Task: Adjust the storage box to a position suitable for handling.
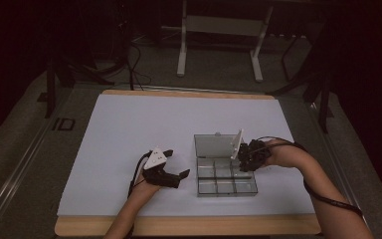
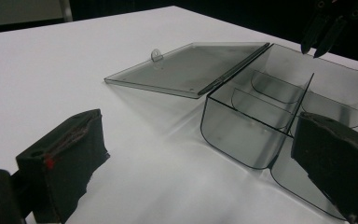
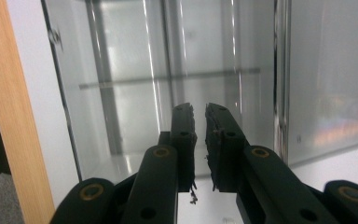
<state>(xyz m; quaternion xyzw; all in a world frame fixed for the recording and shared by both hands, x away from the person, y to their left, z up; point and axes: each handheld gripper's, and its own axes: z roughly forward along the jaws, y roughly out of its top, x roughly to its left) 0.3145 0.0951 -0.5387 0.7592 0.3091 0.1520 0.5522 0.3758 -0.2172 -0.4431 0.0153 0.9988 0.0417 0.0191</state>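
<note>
Item: clear compartment box (image 1: 226,178), lid (image 1: 215,146) swung open and lying flat on the white sheet (image 1: 129,129) that covers the bench. Location: right of the bench's middle, nearer the person's edge than the far edge. Its compartments look empty.

Left gripper (image 1: 170,172): on the sheet just left of the box, jaws spread wide, holding nothing. In its own view the jaws flank the box's near corner (image 2: 242,135) without touching it.

Right gripper (image 1: 251,155): above the box's right side, beside the hinge line. Jaws drawn almost together, a thin gap left; nothing visibly between them (image 3: 200,135).

Risks, as judged:
- The box is light and unanchored; a nudge from either gripper would likely slide or spin it on the smooth sheet.
- Pressing down on a thin divider (image 2: 303,100) could tip the box or flex the wall.
- The open lid could be knocked shut or strained backward at the hinge.

Views compared: the high view gives the box's place on the bench and both forearms. The left gripper view shows the lid's small latch tab (image 2: 156,55) and the rounded dividers. The right gripper view shows the narrow jaw gap and the bench's wooden edge (image 3: 9,116).
</note>
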